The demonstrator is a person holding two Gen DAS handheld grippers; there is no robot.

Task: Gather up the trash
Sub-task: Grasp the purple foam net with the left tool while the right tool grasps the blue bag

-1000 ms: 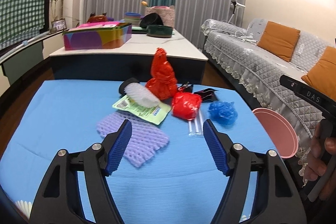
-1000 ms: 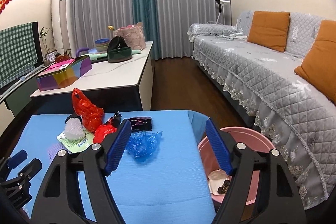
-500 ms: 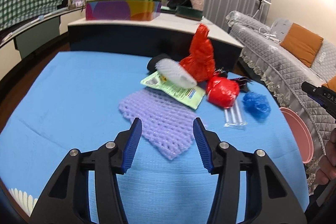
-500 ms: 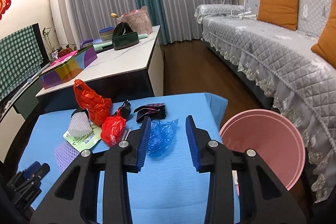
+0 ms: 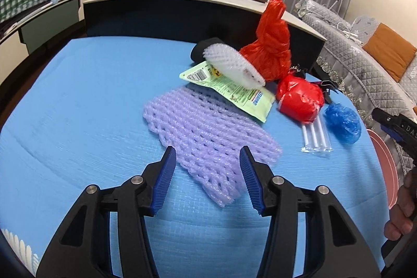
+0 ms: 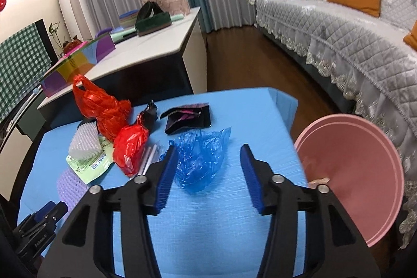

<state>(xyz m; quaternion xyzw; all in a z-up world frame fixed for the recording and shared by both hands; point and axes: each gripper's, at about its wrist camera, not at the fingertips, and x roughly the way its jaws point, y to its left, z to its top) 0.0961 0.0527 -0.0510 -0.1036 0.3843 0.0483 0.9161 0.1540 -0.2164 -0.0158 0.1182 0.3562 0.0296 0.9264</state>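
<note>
Trash includes a barcoded green packet (image 5: pixel 229 89); both tongs spread, pinching nothing.

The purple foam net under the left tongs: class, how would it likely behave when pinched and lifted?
The purple foam net is open mesh lying flat on the blue cloth, so it is probably very light and floppy, sagging from the left tongs. Its soft-looking ribs would likely squash rather than slip. Its far edge lies under the green packet, which may shift.
</note>
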